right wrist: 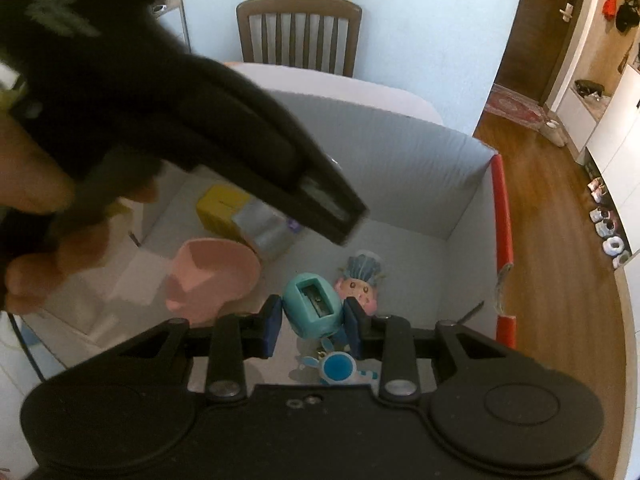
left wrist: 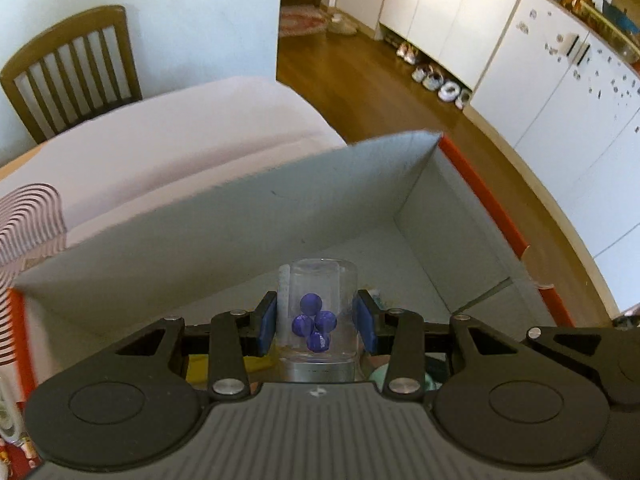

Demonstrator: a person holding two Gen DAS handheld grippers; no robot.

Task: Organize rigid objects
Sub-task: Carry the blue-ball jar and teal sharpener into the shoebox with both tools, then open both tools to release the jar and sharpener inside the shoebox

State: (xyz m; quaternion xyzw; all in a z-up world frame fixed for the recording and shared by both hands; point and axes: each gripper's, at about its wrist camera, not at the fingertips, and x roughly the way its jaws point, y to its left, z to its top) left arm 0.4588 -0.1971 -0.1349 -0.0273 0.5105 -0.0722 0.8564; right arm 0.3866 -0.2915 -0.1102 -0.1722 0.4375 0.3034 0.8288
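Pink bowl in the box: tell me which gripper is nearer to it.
Right, as far as I can tell. The right gripper, holding a teal sharpener, sits just beside the pink bowl. The left gripper hangs farther behind it.

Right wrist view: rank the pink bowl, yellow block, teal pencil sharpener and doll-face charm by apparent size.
1. pink bowl
2. teal pencil sharpener, though it sits nearest the camera, so this rank is unsure
3. yellow block, partly hidden
4. doll-face charm

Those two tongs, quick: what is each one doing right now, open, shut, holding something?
Left tongs: shut on the clear jar of blue beads, over the box.
Right tongs: shut on the teal pencil sharpener.
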